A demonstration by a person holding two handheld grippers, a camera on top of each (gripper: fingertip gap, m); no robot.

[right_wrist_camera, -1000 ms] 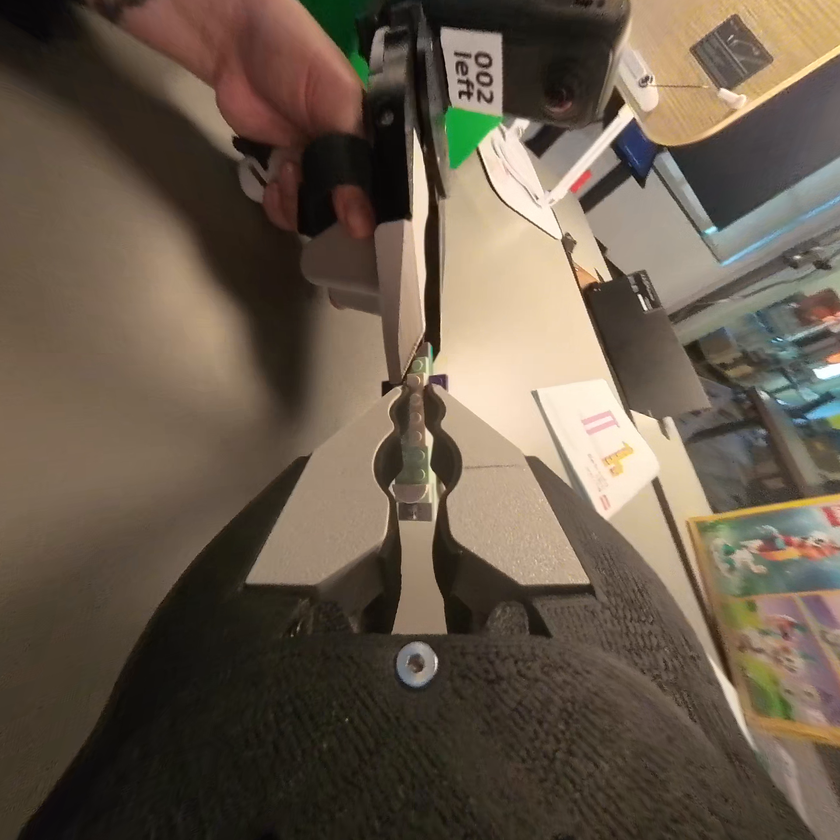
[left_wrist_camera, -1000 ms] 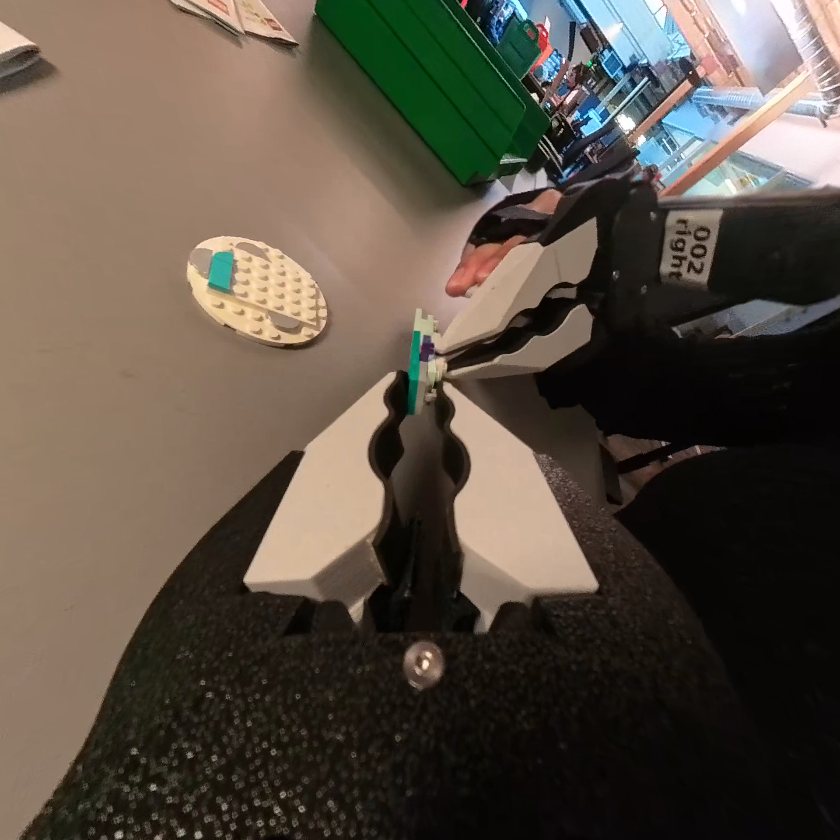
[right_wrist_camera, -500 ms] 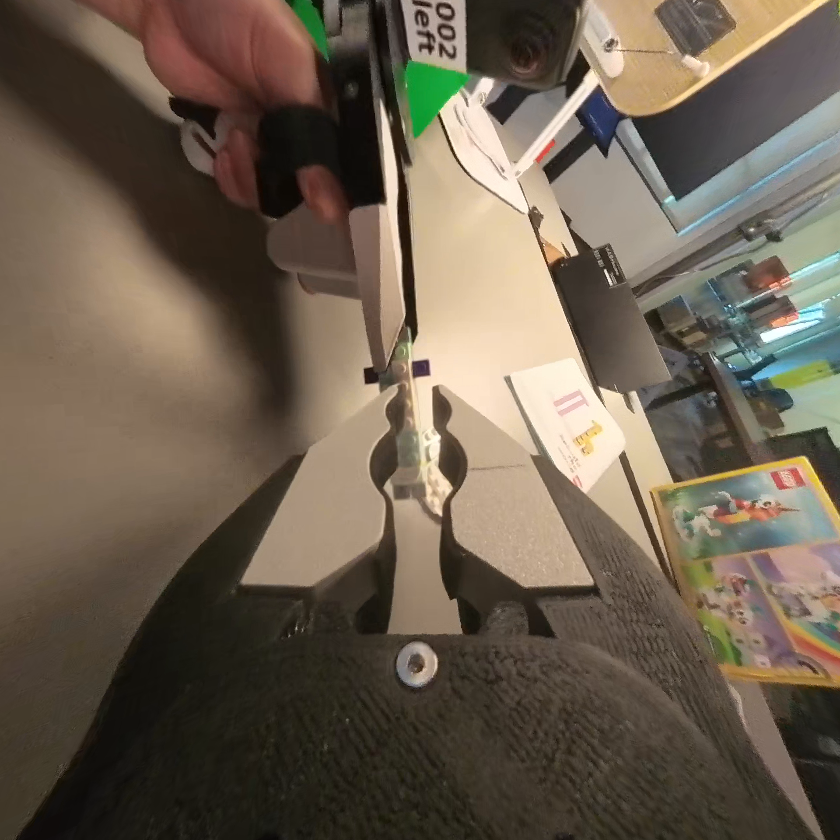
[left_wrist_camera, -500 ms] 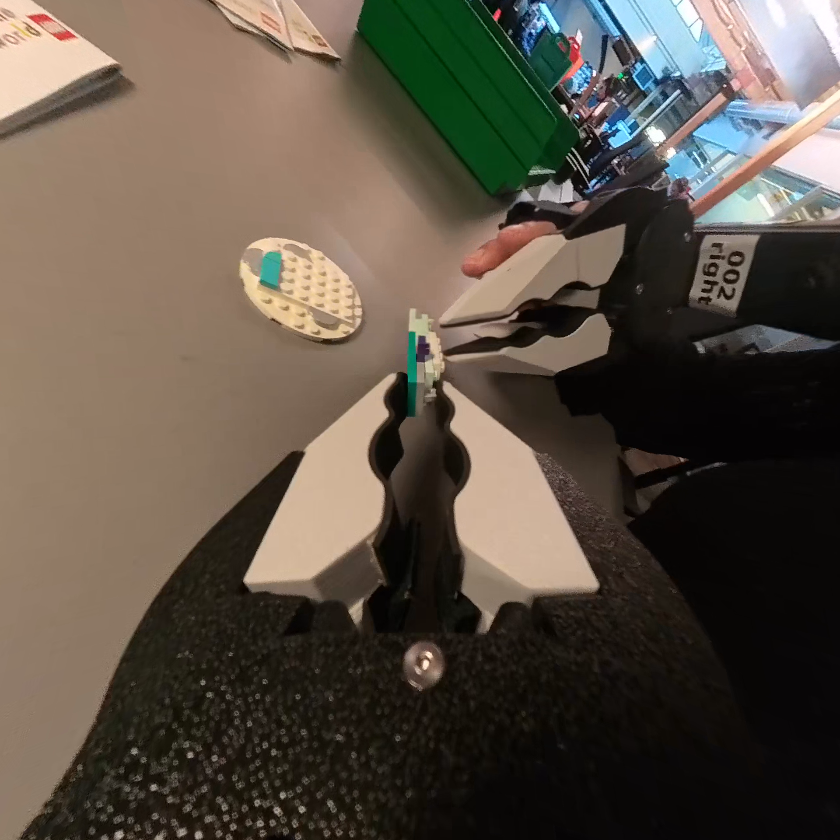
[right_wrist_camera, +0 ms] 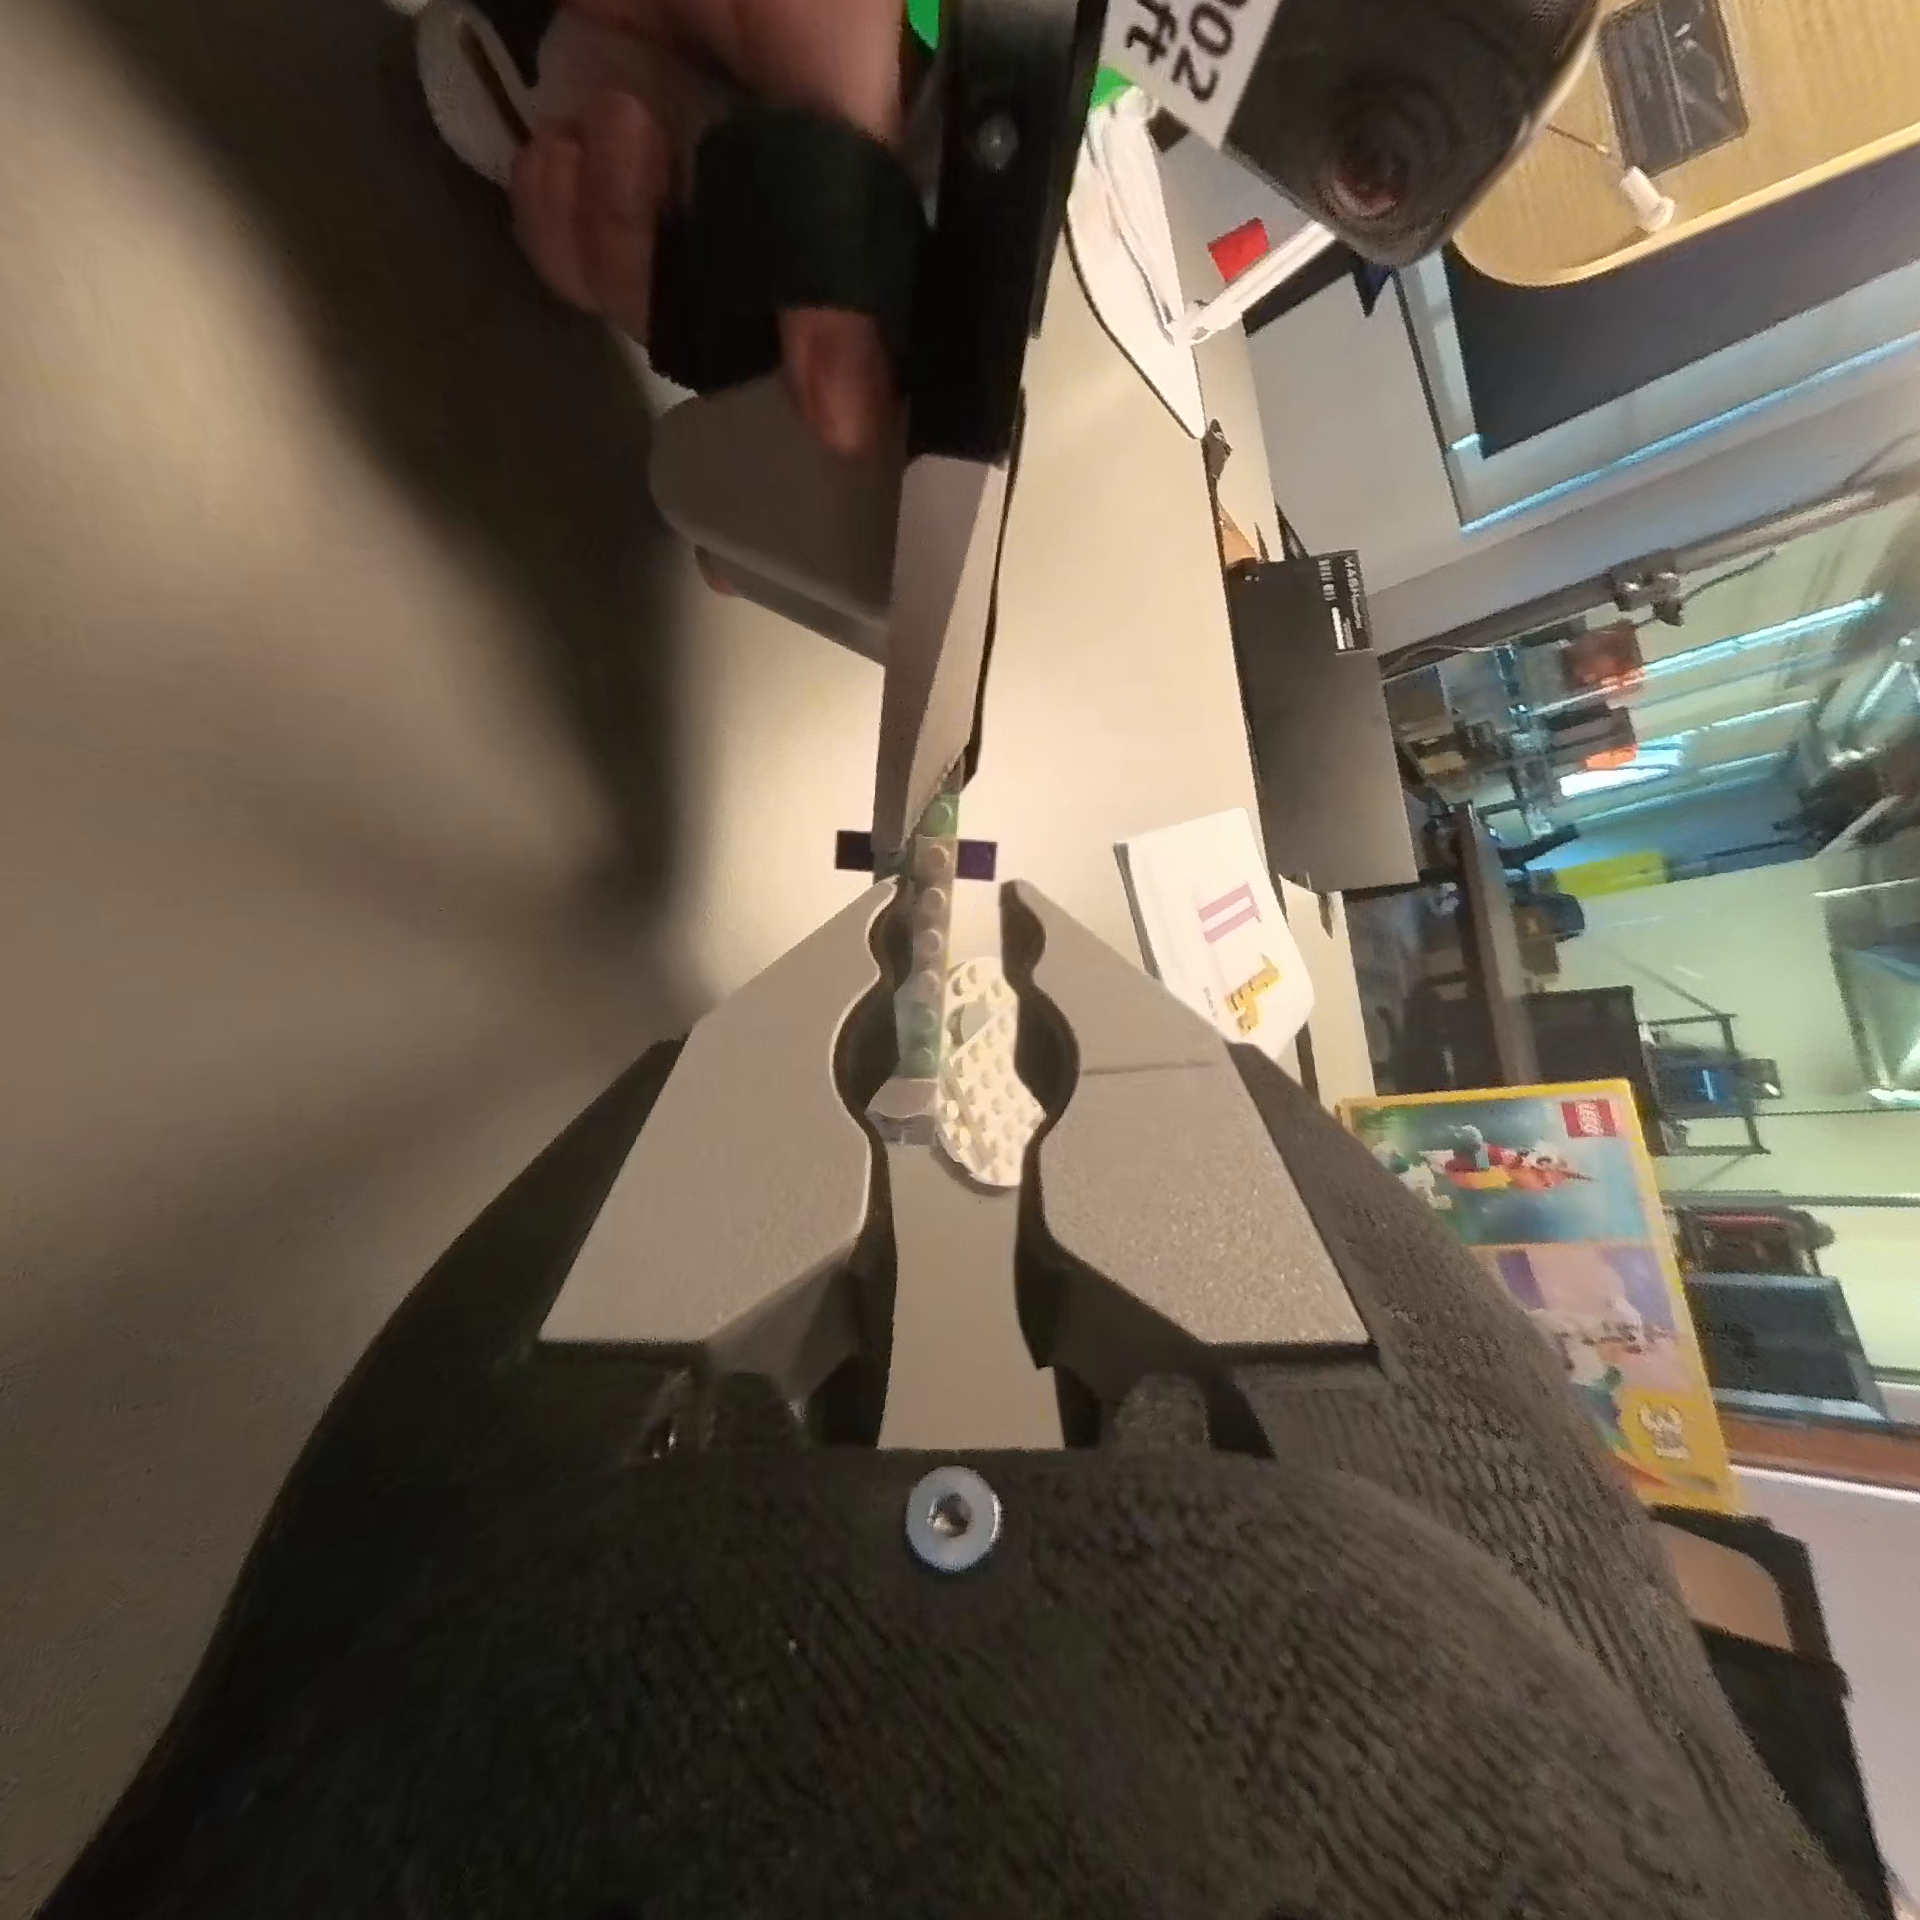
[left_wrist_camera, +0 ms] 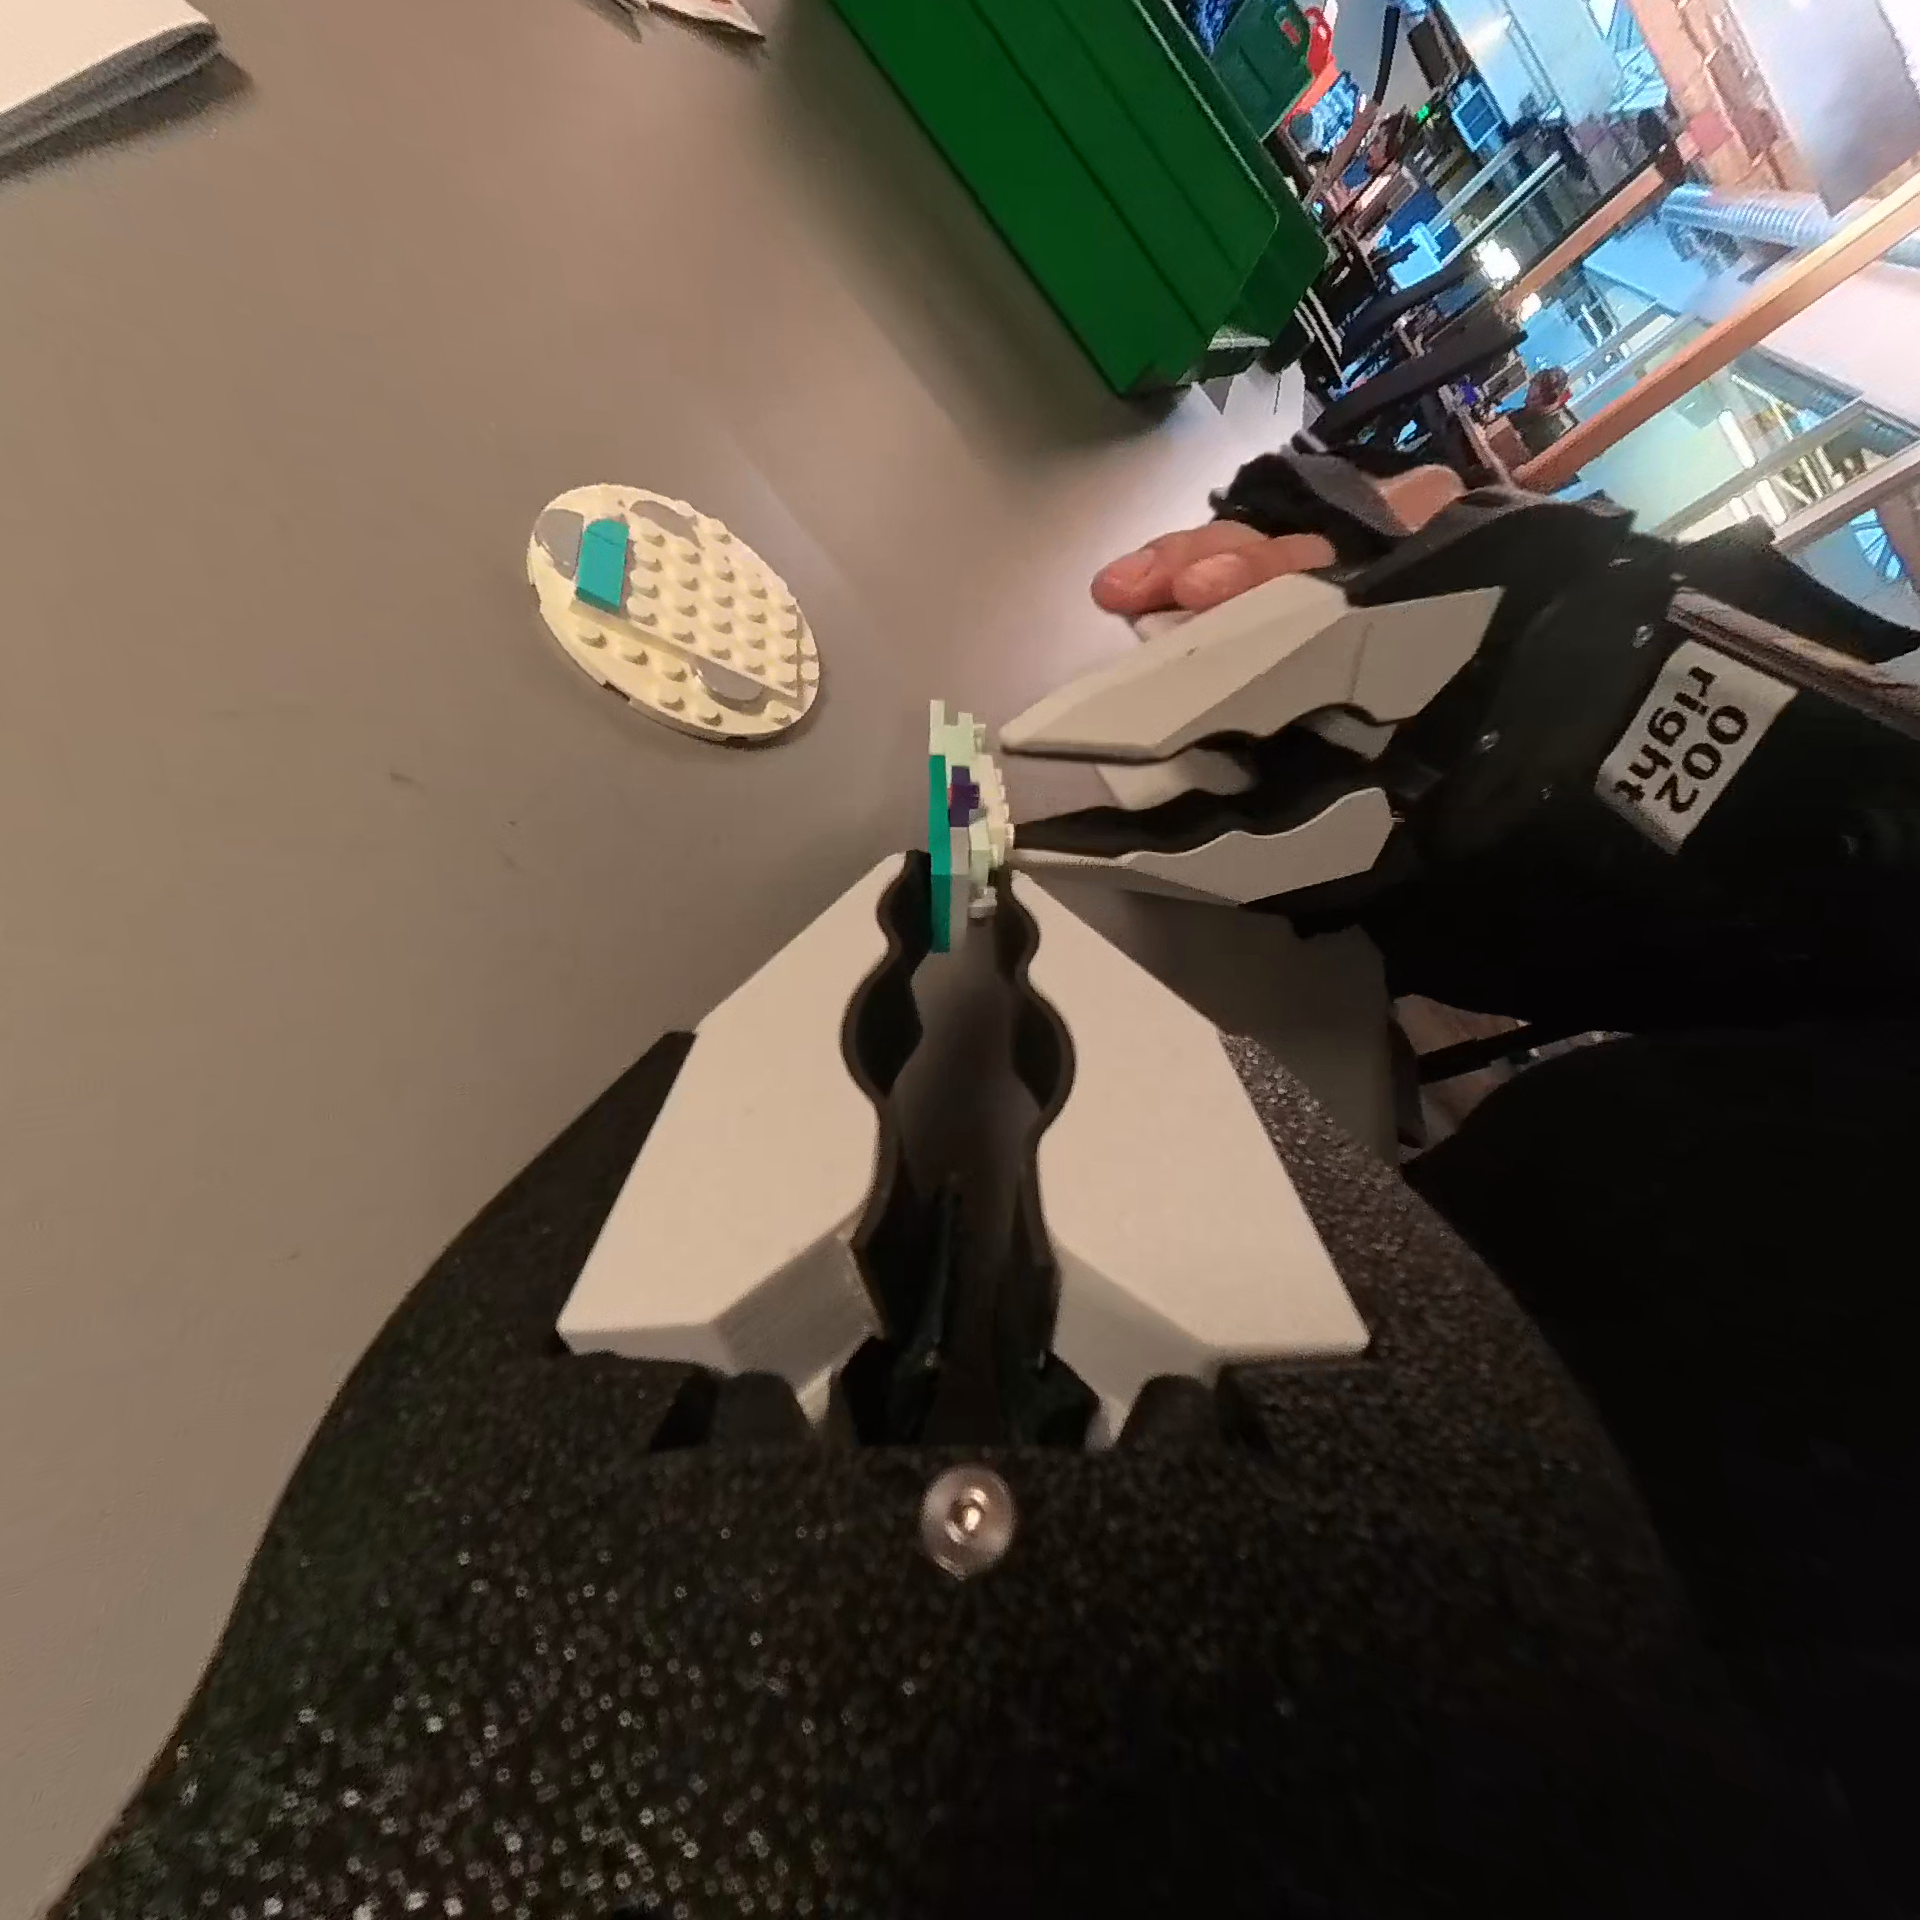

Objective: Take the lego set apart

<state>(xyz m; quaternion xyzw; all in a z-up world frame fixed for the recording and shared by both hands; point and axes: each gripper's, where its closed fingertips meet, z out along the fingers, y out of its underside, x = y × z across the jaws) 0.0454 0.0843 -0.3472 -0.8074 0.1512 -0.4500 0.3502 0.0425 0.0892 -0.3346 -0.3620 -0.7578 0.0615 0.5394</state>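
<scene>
A small lego assembly (left_wrist_camera: 951, 800) of teal, pale green and purple plates stands on edge in my left gripper (left_wrist_camera: 958, 873), which is shut on its lower end above the grey table. My right gripper (left_wrist_camera: 1016, 787) comes in from the right, jaws open, with its tips at the studded side of the assembly. In the right wrist view the assembly (right_wrist_camera: 925, 956) runs edge-on between the parted fingers of my right gripper (right_wrist_camera: 948, 891), close to the left finger. A round white plate (left_wrist_camera: 675, 613) with a teal tile lies flat on the table.
Green bins (left_wrist_camera: 1091, 187) stand at the far side of the table. A booklet (left_wrist_camera: 94, 73) lies at the far left. The right wrist view shows another booklet (right_wrist_camera: 1216, 935), a black device (right_wrist_camera: 1320, 727) and a colourful lego box (right_wrist_camera: 1507, 1247).
My right gripper was shut on the assembly a second ago and has since opened and let it go. My left gripper has kept its hold.
</scene>
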